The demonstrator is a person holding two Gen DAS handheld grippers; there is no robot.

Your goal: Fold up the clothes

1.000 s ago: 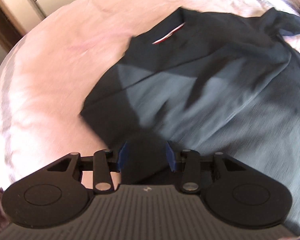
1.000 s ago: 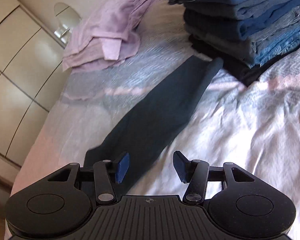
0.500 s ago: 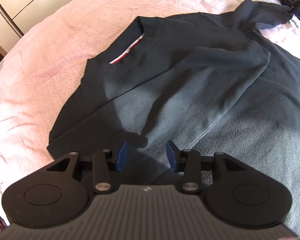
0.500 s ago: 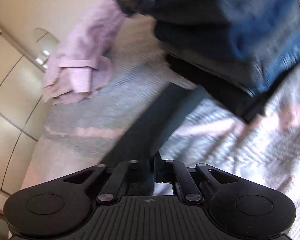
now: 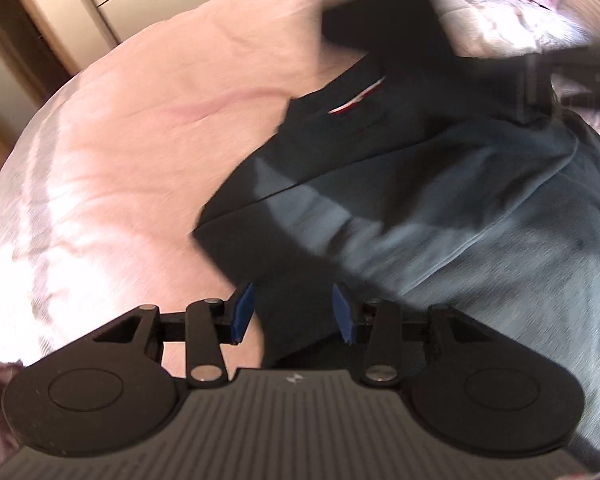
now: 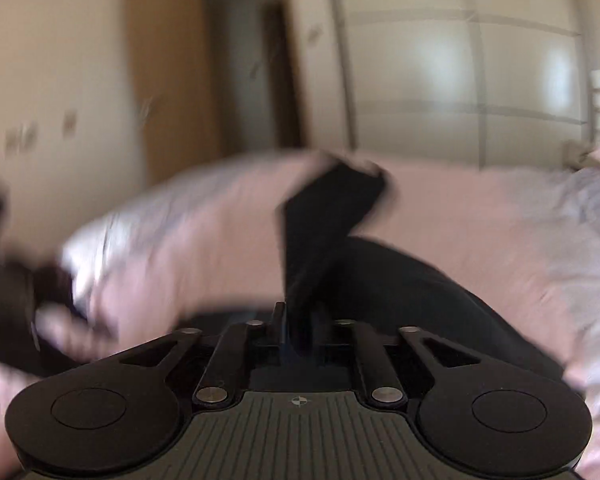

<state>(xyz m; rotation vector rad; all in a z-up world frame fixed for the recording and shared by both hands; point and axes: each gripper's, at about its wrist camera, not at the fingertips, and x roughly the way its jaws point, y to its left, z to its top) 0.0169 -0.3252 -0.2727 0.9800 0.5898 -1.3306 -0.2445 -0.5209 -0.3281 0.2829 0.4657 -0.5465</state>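
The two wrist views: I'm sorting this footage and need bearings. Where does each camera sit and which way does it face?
Left wrist: on the left gripper, looking down at the dark shirt on the pink bed; its blue fingertips stand apart.
Right wrist: on the right gripper, facing nearly level across the bed toward the wardrobe and door; its jaws pinch a sleeve.
Shared: the shirt and bed.
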